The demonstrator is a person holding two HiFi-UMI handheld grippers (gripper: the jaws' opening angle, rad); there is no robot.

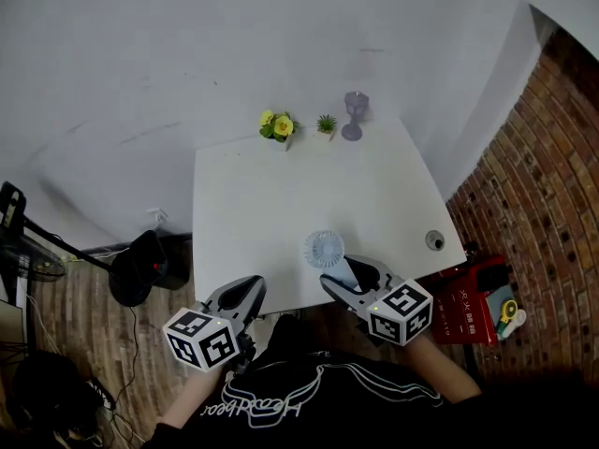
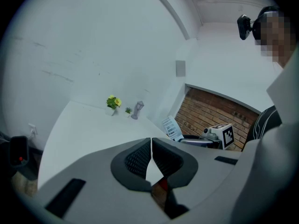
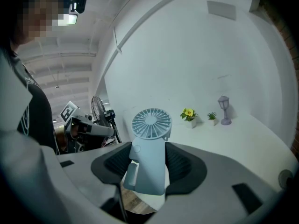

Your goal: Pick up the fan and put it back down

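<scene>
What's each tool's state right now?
Left tool: closed, empty.
Right tool: closed on the fan.

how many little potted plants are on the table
2: a yellow-flowered plant and a small green plant, side by side at the far edge of the table, left of the purple lamp. None looks hidden.

Fan (image 1: 323, 249): handle hidden beneath right tongs (image 1: 343, 272) in head view. Standing fan (image 1: 21, 251): cut off at left edge. Red box (image 1: 473, 309): print too small to read.
</scene>
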